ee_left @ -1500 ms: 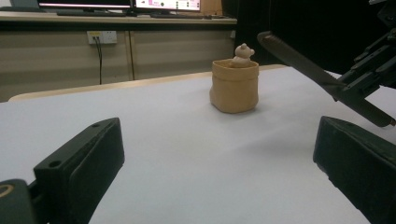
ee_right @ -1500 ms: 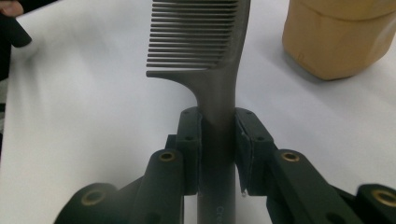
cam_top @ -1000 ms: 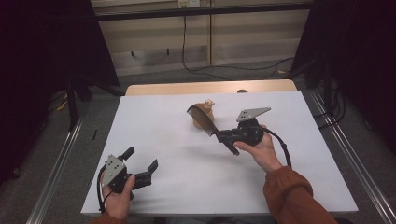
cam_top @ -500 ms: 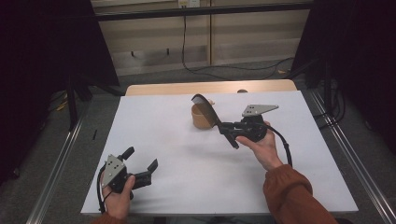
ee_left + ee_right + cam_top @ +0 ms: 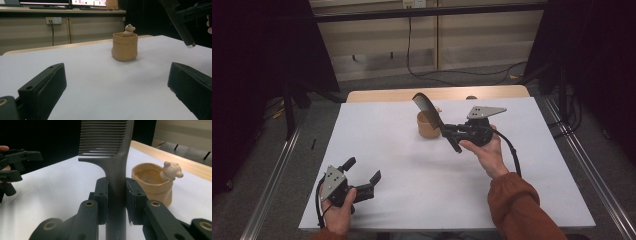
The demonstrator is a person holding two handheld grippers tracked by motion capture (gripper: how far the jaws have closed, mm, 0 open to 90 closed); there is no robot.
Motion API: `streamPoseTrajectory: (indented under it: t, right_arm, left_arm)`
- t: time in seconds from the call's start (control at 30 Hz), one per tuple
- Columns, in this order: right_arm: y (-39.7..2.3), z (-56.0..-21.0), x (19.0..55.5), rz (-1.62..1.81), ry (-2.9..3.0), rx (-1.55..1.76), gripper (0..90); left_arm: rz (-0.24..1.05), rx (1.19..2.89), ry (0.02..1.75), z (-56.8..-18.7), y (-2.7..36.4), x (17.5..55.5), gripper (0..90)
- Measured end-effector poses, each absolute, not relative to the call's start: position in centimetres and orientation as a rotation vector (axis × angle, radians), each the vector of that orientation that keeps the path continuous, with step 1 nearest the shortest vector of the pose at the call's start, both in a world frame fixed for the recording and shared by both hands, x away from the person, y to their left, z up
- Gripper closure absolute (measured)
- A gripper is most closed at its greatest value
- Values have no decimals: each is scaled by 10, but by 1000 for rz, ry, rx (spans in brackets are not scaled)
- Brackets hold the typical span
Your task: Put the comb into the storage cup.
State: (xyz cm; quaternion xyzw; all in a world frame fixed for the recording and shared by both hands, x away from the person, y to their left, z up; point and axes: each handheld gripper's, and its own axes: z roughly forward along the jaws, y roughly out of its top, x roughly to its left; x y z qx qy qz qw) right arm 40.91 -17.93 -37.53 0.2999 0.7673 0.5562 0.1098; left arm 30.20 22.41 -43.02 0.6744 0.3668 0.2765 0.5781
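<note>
— White tabletop [image 5: 412, 175] lay under you; your right gripper [image 5: 117, 202] clamped the comb [image 5: 110, 147] between its fingers, beside the bear pot [image 5: 156, 183].
— And your left gripper [image 5: 117, 92] stood spread, nothing between.

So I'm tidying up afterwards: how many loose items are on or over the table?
2. A dark comb is clamped in the right hand-held gripper above the table; a tan pot with a small bear figure on its rim stands near the far edge.
</note>
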Motion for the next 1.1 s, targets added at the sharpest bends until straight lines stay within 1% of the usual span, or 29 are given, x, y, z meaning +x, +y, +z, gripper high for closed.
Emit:
streamPoseTrajectory:
  t: [1.1]
  right_arm:
    - [-167, -344, 442, 1645, 2147, 848, 733]
  left_arm:
    - [651, 1576, 859, -430, 225, 302, 20]
